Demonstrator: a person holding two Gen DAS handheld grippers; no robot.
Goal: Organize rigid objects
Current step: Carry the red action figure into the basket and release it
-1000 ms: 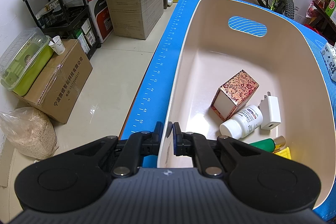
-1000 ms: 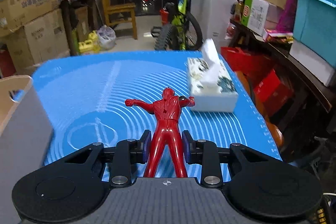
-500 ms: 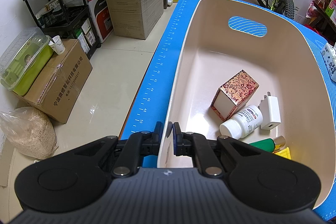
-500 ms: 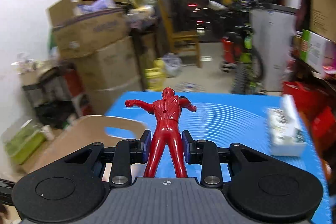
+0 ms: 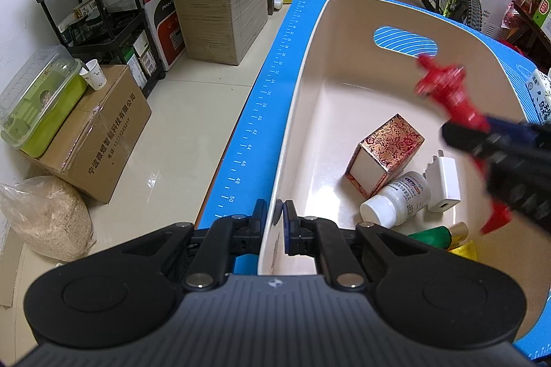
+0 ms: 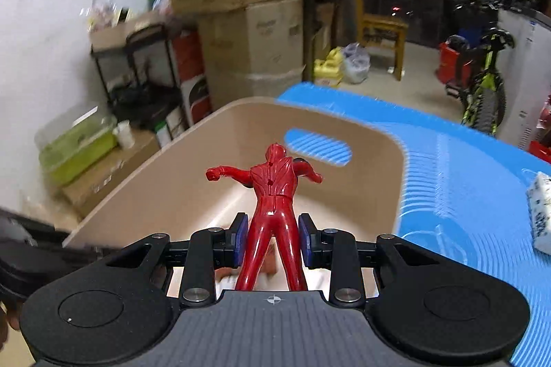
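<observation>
In the left wrist view, the left claw (image 5: 278, 222) stays pinched on the near rim of the bin (image 5: 303, 64), steadying it, and the figure (image 5: 447, 98), absent a moment ago, now hangs blurred over the bin's right side above the box (image 5: 385, 153), bottle (image 5: 396, 200) and charger (image 5: 444, 182). In the right wrist view, the right claw (image 6: 272, 241) pinches the figure (image 6: 272, 195) at the legs, and where the blue surface (image 6: 465, 195) lay below it a second ago, the bin (image 6: 165, 181) now sits beneath. The carry looks nearly done, and lowering and release should come next.

left claw (image 5: 274, 222): clamped, angled down | right claw (image 6: 272, 241): gripping, angled down
</observation>
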